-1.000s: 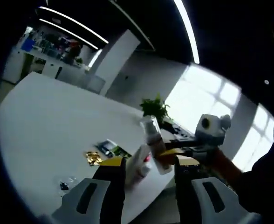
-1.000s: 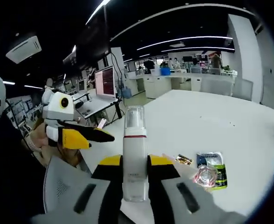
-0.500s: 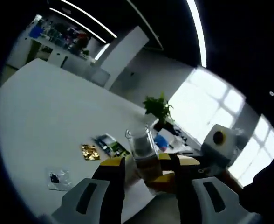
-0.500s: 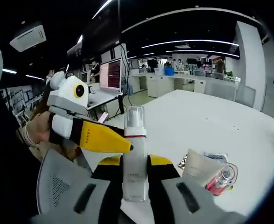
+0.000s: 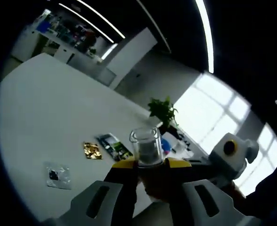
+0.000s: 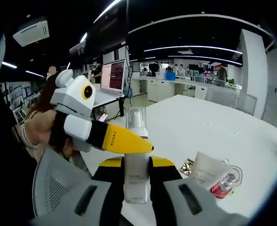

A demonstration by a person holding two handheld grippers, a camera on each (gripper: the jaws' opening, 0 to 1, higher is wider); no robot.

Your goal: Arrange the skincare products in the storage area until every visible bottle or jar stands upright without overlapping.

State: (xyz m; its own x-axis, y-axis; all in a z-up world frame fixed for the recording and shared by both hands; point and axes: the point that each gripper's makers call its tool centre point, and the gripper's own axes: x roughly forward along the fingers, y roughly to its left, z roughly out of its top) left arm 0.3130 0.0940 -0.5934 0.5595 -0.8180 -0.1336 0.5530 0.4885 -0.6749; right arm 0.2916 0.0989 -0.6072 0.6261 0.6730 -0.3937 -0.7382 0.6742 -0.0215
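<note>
A white pump bottle with a clear cap (image 6: 136,155) stands upright between the yellow-tipped jaws of my right gripper (image 6: 136,164), which is shut on its body. My left gripper (image 6: 139,147) comes in from the left, and one yellow jaw crosses the bottle's neck. In the left gripper view the clear cap (image 5: 146,145) rises between the jaws of my left gripper (image 5: 150,165), which press on the bottle from both sides. A white tube (image 6: 205,170) and a pink bottle (image 6: 225,182) lie on the table at the right.
The white table (image 5: 44,117) carries a gold sachet (image 5: 92,150), a green-and-black packet (image 5: 114,146) and a clear sachet (image 5: 56,175). A potted plant (image 5: 162,110) stands at the far edge. A person's hand (image 6: 37,134) holds the left gripper. A monitor (image 6: 114,75) stands behind.
My left gripper has moved in onto the bottle held by the right one, and its jaws have drawn together around the neck. The right gripper keeps its hold.
</note>
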